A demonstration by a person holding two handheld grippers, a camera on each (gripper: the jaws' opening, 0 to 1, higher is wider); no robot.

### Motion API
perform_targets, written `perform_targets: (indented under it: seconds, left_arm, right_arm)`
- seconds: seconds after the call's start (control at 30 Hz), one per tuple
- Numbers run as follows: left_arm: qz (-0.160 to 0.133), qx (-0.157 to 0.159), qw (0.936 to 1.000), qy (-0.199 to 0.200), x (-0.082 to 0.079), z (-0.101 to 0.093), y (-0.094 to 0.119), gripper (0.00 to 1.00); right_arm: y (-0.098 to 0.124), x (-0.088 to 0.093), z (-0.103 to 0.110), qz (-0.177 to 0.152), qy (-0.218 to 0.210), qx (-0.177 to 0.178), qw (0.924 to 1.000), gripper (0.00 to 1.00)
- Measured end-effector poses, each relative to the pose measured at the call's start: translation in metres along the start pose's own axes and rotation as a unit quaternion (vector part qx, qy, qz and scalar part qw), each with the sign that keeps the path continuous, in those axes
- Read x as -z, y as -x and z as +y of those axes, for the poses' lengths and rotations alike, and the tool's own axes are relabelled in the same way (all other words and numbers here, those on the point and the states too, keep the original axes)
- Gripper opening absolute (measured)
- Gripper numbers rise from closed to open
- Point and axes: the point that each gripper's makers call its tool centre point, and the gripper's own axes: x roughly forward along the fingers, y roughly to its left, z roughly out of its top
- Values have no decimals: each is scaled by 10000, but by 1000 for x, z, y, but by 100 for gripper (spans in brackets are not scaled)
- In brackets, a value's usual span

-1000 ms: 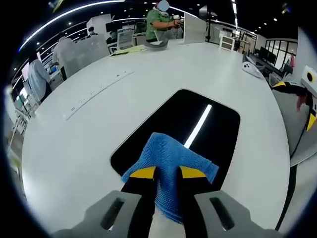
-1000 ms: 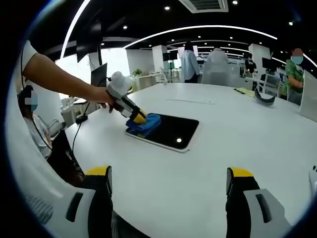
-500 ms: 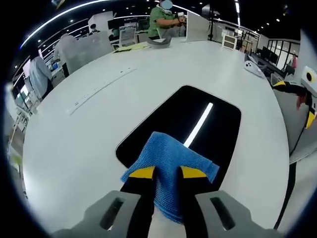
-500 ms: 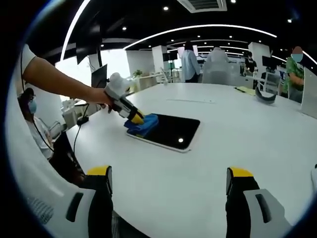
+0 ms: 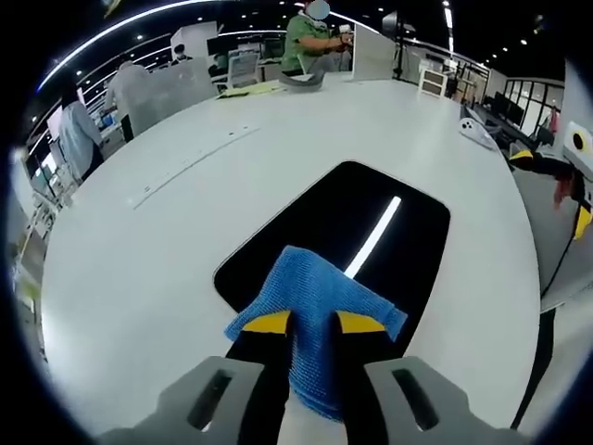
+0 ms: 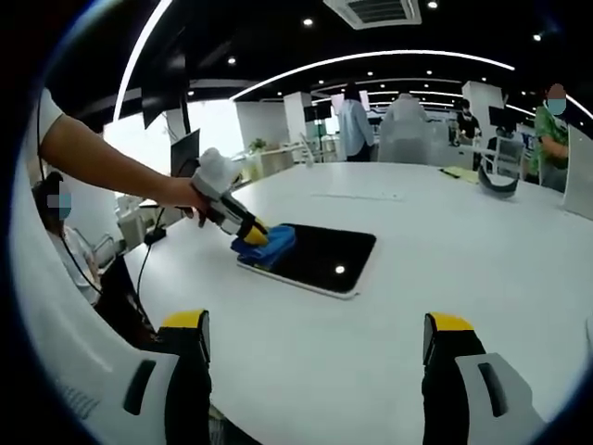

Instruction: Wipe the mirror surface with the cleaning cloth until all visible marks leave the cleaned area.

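The blue cleaning cloth (image 5: 315,320) hides the near corner of the mirror (image 5: 371,232). Its own near edge disappears behind the left hand-held gripper (image 5: 313,324). Any marks on the dark glass are too faint to tell.

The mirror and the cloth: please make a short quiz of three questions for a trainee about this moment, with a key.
1. True or false: the left gripper is shut on the blue cloth.
2. Where does the blue cloth lie? A) in the middle of the mirror; B) on the mirror's end nearest the left gripper; C) on the white table, away from the mirror.
3. Fill the gap: in the right gripper view, the right gripper has its jaws ____ and holds nothing.

Key
1. True: its yellow-tipped jaws pinch the cloth.
2. B: the cloth covers that end and hangs over the edge.
3. Wide apart (open), above the bare table.
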Motion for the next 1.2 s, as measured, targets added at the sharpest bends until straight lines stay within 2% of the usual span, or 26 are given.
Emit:
perform_targets:
  seconds: [0.2,0.43,0.8,0.97,1.07,1.2]
  left_arm:
    - [-21,19,10000,66,1,-2,0,16]
    - [12,152,9999,20,6,-15,4,17]
    - [-20,133,9999,24,10,-20,7,17]
    - [-54,142,9999,58,11,-23,9,18]
    - [-16,116,9998,-148,12,-28,9,19]
    - [-26,120,9998,-172,12,-26,8,20]
  right_arm:
    - [3,6,3,53,3,-5,10000,96]
    - [4,11,6,88,-6,-27,10000,96]
    - [0,3,6,9,15,-56,10000,96]
    - [2,4,6,-8,-6,-41,10000,96]
    - [2,8,8,29,-17,-54,10000,96]
    - [1,10,10,50,-37,-64,10000,96]
